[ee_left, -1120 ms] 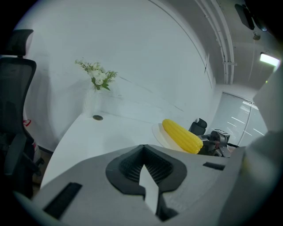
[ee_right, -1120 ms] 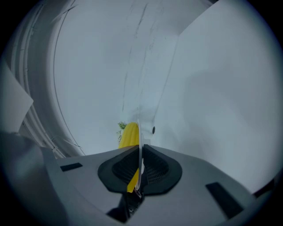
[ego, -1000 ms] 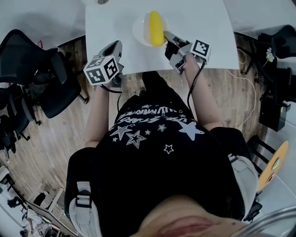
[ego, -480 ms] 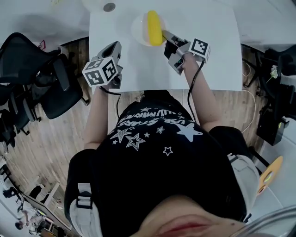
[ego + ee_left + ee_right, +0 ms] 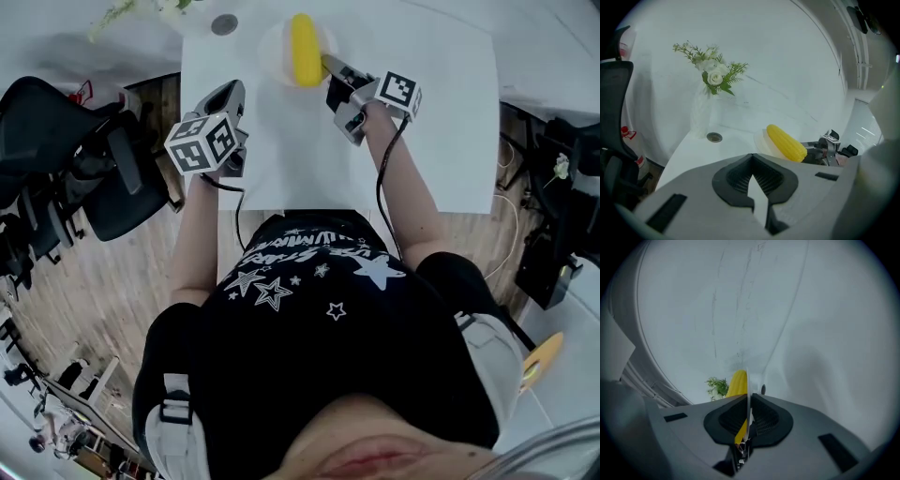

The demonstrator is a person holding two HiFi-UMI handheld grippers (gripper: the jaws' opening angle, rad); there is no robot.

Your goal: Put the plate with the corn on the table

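In the head view the plate (image 5: 270,58) with the corn (image 5: 304,47) is seen over the far part of the worktop (image 5: 431,131), right of the vase (image 5: 700,115). Its near rim is pinched by the right gripper (image 5: 328,67); in the right gripper view the rim is seen edge-on between the pads (image 5: 764,420). Whether the plate already rests on the worktop cannot be told. The left gripper (image 5: 232,94) is held nearer than the vase, jaws slightly spread, nothing between them. The placing step is judged to be in hand and nearly done. Next, the plate would need to be lowered flat, so that the corn is not rolled off, and the rim released.
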